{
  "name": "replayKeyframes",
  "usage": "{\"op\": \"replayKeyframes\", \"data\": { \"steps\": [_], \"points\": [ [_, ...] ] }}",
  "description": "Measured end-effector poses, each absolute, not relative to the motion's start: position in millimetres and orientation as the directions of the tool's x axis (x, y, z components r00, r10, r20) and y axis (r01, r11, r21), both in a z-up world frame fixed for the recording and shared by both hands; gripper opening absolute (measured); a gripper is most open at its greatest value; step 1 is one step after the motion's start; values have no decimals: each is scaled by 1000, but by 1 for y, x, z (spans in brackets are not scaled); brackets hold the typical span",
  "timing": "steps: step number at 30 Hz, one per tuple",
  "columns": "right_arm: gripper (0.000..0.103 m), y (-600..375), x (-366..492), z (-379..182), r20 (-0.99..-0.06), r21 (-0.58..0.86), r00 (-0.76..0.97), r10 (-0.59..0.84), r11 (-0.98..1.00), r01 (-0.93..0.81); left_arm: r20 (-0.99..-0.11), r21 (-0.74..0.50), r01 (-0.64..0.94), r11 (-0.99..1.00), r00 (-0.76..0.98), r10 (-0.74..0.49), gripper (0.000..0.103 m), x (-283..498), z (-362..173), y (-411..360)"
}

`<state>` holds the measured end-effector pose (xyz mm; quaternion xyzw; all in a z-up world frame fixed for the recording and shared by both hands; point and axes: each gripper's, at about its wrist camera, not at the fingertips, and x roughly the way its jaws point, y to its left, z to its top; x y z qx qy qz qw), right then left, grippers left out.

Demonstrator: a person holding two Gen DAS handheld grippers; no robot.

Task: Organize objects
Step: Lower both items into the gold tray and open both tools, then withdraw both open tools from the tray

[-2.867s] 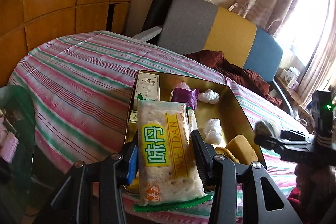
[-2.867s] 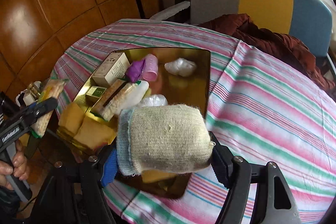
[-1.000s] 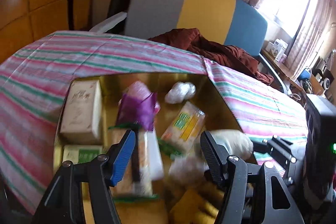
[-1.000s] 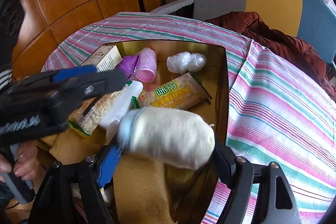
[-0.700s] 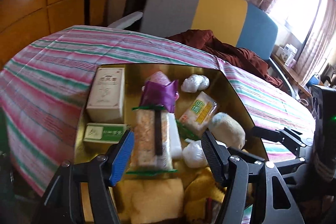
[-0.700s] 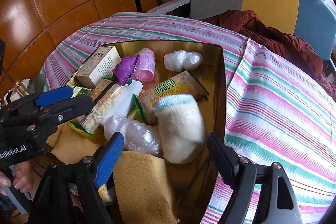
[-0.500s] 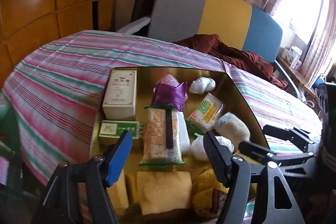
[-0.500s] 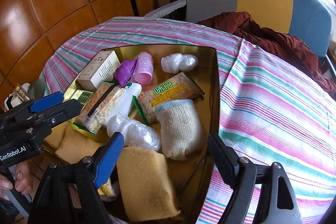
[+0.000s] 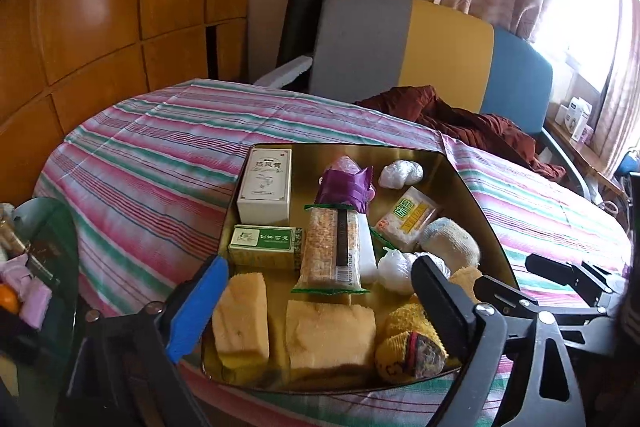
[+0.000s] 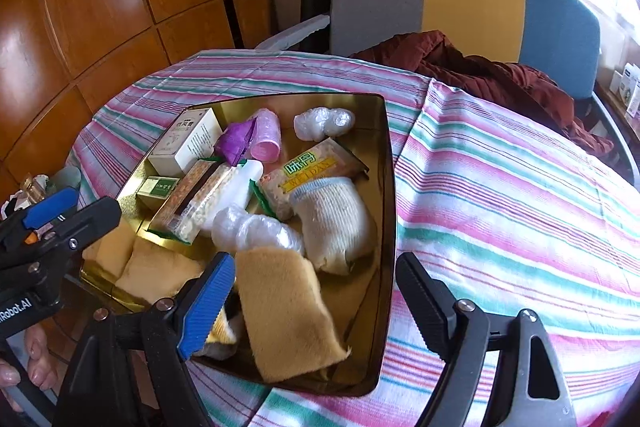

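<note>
Gold tin tray [image 10: 386,187] on striped desk [image 10: 500,195] gathers everything: WEIDAN cracker pack [image 10: 308,171] centre, rolled sock [image 10: 336,223] right, overlapping pack's near end.

Left gripper [image 9: 320,303] fingers just spread wide, nothing between. Right gripper [image 10: 316,291] fingers apart, empty, above near rim.

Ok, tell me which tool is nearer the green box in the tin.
Left. The left tool, its jaws just opened with nothing between them, sits just short of the green box; the right tool is across the tin.
</note>
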<state>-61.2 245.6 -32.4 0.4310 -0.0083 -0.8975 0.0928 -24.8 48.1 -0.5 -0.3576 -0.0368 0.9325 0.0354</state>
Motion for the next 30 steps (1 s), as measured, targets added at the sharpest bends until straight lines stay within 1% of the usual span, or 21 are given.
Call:
{"op": "replayKeyframes", "data": {
  "steps": [2, 3, 8, 14, 23, 30],
  "points": [
    [84, 246, -56, -31, -766, 86, -623, -158, -986, 144, -661, -91, -35, -995, -745, 87, 101, -20, 0, 49],
    [84, 246, -54, -31, -764, 82, -628, -149, -988, 134, -659, -89, -33, -996, -747, 83, 102, -18, 1, 50],
    [84, 248, -42, -25, -739, 49, -668, -88, -996, 76, -665, -78, -35, -996, -743, 78, 103, -8, 2, 56],
    [84, 246, -33, -21, -727, 29, -685, -51, -999, 44, -660, -71, -37, -997, -748, 75, 103, 4, 2, 62],
    [84, 240, -28, -24, -729, 32, -682, -62, -998, 58, -644, -33, 44, -999, -765, -12, 103, 14, 4, 55],
    [84, 237, -27, -26, -730, 29, -680, -63, -998, 62, -645, -31, 47, -998, -764, -16, 103, 15, 3, 52]
  ]
}}
